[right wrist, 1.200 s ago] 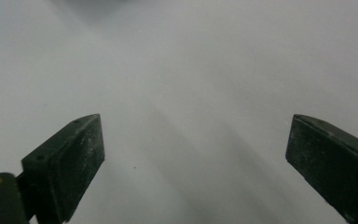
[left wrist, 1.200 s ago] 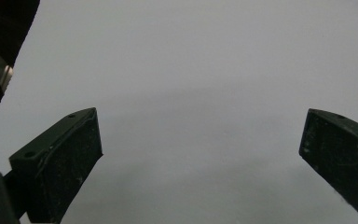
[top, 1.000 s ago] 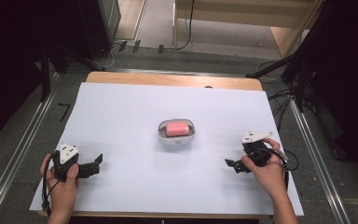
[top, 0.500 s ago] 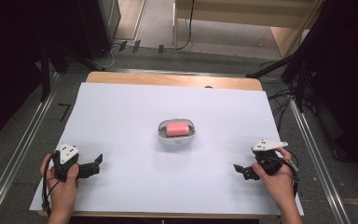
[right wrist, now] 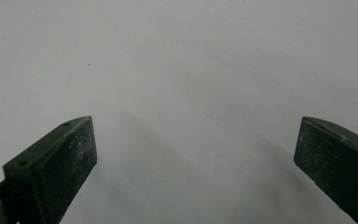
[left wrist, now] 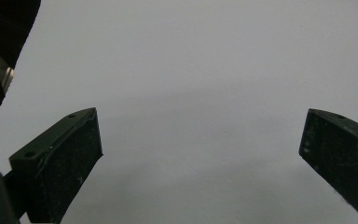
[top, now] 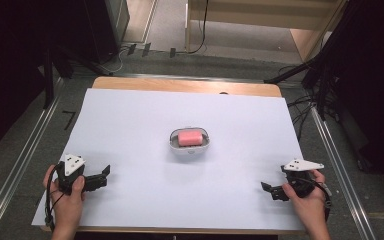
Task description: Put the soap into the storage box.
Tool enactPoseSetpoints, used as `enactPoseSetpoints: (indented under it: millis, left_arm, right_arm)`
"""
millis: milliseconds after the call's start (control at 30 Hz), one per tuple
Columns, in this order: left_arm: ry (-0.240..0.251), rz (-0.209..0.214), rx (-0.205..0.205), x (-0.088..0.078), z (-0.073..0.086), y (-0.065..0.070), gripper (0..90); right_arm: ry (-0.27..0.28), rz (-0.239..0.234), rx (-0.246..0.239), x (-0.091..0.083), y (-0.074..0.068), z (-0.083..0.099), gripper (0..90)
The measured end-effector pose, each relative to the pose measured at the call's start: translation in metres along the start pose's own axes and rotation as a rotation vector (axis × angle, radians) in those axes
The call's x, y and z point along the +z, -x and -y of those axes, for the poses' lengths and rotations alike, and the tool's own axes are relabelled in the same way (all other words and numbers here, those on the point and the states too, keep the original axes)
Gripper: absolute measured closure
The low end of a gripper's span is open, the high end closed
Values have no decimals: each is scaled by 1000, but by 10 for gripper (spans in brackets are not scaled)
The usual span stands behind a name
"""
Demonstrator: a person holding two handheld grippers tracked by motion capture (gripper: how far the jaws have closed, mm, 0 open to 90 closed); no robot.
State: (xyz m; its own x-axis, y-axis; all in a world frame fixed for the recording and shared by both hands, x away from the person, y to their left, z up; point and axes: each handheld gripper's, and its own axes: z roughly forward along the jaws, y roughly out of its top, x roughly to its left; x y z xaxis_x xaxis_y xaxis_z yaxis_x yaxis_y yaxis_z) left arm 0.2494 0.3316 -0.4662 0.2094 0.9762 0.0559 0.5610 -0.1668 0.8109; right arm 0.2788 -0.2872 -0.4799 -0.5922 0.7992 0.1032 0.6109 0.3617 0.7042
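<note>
A small white dish [top: 172, 144] sits at the middle of the white table sheet, with a pink block [top: 190, 137] lying in it. My left gripper [top: 105, 177] rests near the front left corner, held in a hand, jaws wide apart with bare sheet between them [left wrist: 200, 140]. My right gripper [top: 267, 190] is low at the front right, also held in a hand, and stands open over bare sheet [right wrist: 196, 140]. Both grippers are well apart from the dish.
The white sheet [top: 130, 120] covers a wooden table whose far edge [top: 180, 85] shows. Metal rails [top: 25, 160] run along both sides. Dark stands and cables [top: 320, 95] lie on the floor at the back right.
My right gripper has drawn back toward the front right corner of the table and away from the dish. The left gripper has hardly moved.
</note>
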Motion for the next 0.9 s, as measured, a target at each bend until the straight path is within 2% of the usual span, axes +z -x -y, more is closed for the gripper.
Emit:
enactPoseSetpoints:
  millis: [467, 733, 767, 900]
  left_arm:
    - [3, 0, 2, 0, 0, 1, 0]
    - [3, 1, 1, 0, 0, 0, 0]
    - [3, 1, 2, 0, 0, 0, 0]
    - [-2, 2, -1, 0, 0, 0, 0]
  right_arm:
    - [34, 36, 45, -14, 12, 18, 0]
    - [81, 55, 82, -23, 20, 28, 0]
    - [95, 58, 100, -24, 21, 30, 0]
    - [128, 55, 105, -24, 23, 35, 0]
